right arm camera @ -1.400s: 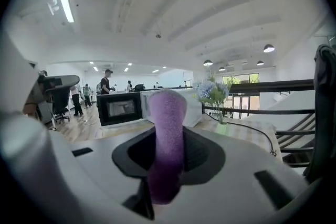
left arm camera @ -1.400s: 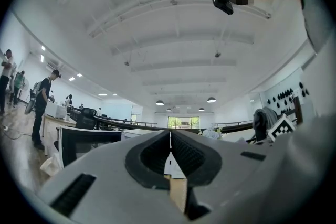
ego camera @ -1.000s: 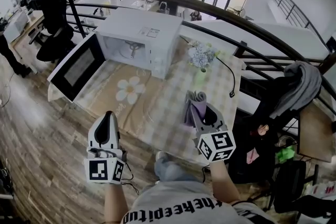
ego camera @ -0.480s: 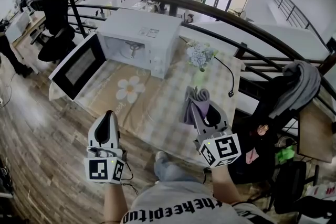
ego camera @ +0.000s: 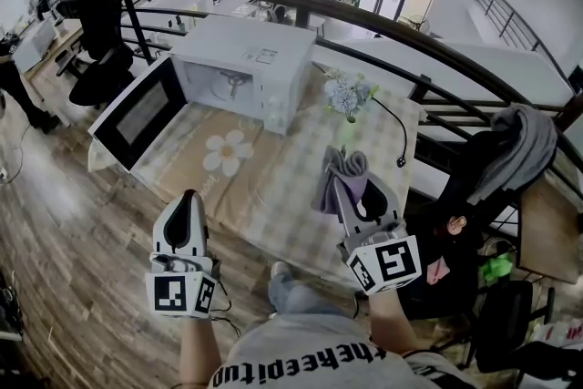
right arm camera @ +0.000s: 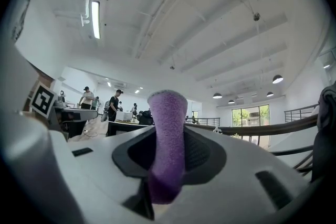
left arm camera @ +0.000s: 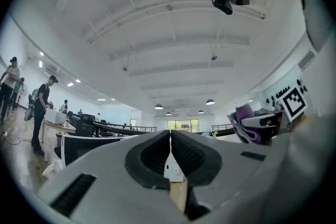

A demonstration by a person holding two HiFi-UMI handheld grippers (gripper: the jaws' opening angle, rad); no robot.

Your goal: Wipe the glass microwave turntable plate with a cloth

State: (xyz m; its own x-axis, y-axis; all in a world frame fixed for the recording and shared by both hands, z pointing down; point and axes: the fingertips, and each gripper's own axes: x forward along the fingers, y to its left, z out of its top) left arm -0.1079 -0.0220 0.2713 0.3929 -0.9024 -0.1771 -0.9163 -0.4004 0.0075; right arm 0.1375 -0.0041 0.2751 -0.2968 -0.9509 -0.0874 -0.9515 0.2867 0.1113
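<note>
A white microwave [ego camera: 244,61] stands at the back of the table with its door [ego camera: 137,118] swung open to the left. In its dim cavity [ego camera: 226,87] I cannot make out a glass plate. My right gripper [ego camera: 351,185] is over the table's near right part, shut on a folded purple cloth [ego camera: 342,174]; the cloth [right arm camera: 168,134] sticks up between the jaws of the right gripper [right arm camera: 167,165]. The left gripper [ego camera: 189,207] hangs in front of the table's near edge, shut and empty. The left gripper [left arm camera: 170,145] points up at the ceiling, its pads pressed together.
A checked tablecloth [ego camera: 282,196] with a white flower print [ego camera: 228,152] covers the table. A vase of pale flowers [ego camera: 349,96] and a black cable [ego camera: 401,139] sit at the right. A dark railing [ego camera: 383,23] runs behind; a grey jacket [ego camera: 519,146] hangs at far right.
My right gripper, still shut on the cloth, has drifted slightly right and back toward me. The left gripper has stayed put.
</note>
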